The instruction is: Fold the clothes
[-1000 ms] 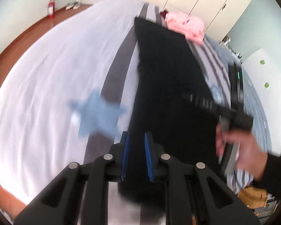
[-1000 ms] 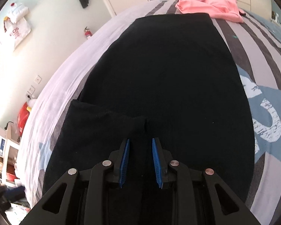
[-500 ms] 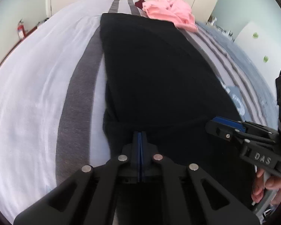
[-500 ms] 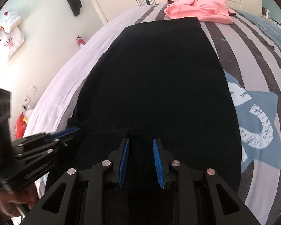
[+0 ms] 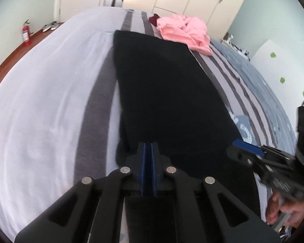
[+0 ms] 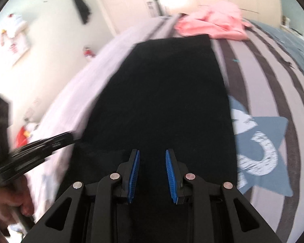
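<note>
A long black garment (image 5: 168,93) lies flat along the striped bed; it also shows in the right wrist view (image 6: 168,93). My left gripper (image 5: 147,147) is shut at the garment's near left end, its blue pads pressed together on the black cloth there. My right gripper (image 6: 152,158) is open, its blue pads apart just above the garment's near end. The right gripper also shows in the left wrist view (image 5: 245,147) at the garment's near right edge. The left gripper appears blurred in the right wrist view (image 6: 50,141).
A pink garment (image 5: 184,32) lies crumpled at the far end of the bed, just beyond the black one. The bed cover (image 5: 50,101) is white on the left with grey stripes. A blue star print (image 6: 261,154) lies right of the garment. A red fire extinguisher (image 5: 26,34) stands on the floor.
My left gripper came over from the left onto the garment's near end and shut on it. My right gripper stayed open and edged along the near end.
</note>
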